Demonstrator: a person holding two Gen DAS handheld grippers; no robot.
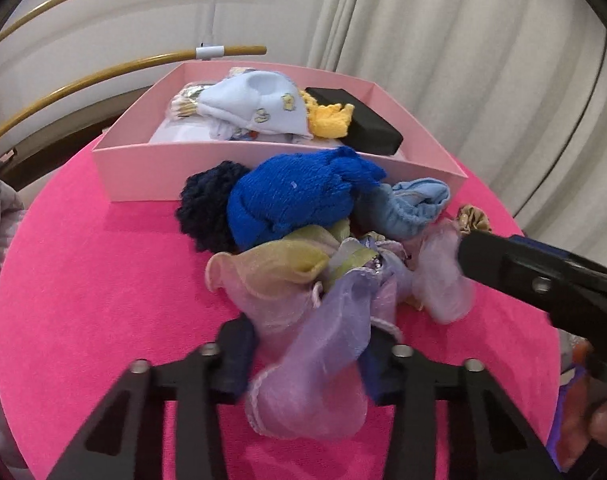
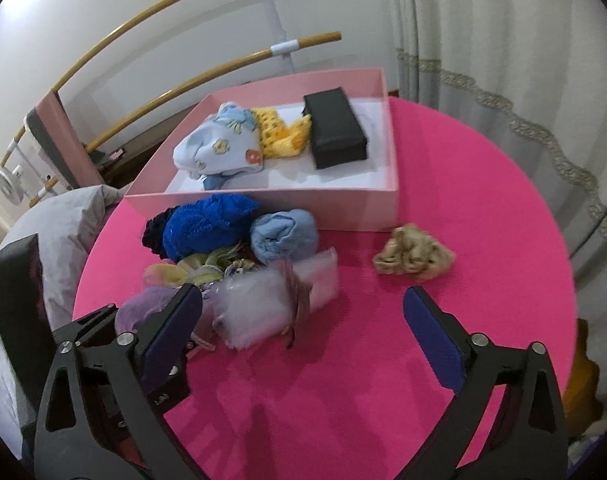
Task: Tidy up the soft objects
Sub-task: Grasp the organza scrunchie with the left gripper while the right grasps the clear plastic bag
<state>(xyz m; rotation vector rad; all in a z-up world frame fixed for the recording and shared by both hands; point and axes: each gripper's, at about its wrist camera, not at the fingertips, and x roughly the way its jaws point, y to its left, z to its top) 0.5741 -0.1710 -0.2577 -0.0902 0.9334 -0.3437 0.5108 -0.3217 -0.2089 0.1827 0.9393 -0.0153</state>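
Observation:
My left gripper point(image 1: 309, 344) is shut on a sheer purple organza cloth point(image 1: 303, 392) at the near end of a pile on the pink round table point(image 1: 103, 280). Behind it lie a bright blue knit point(image 1: 291, 196), a navy knit point(image 1: 203, 208) and a light blue roll point(image 1: 415, 208). In the right wrist view my right gripper point(image 2: 303, 296) stands open just in front of a translucent white pouch point(image 2: 263, 304), touching nothing. A beige scrunchie point(image 2: 413, 260) lies apart to the right. The pink box point(image 2: 263, 204) holds a pale blue garment point(image 2: 219, 148), a yellow knit point(image 2: 281, 136) and a black case point(image 2: 335, 132).
Curved wooden rails point(image 2: 183, 80) and a white wall stand behind the box, with curtains point(image 2: 483, 60) at the right. A grey cushion point(image 2: 63, 220) lies off the table's left edge. Bare pink tabletop point(image 2: 483, 200) shows right of the box and around the scrunchie.

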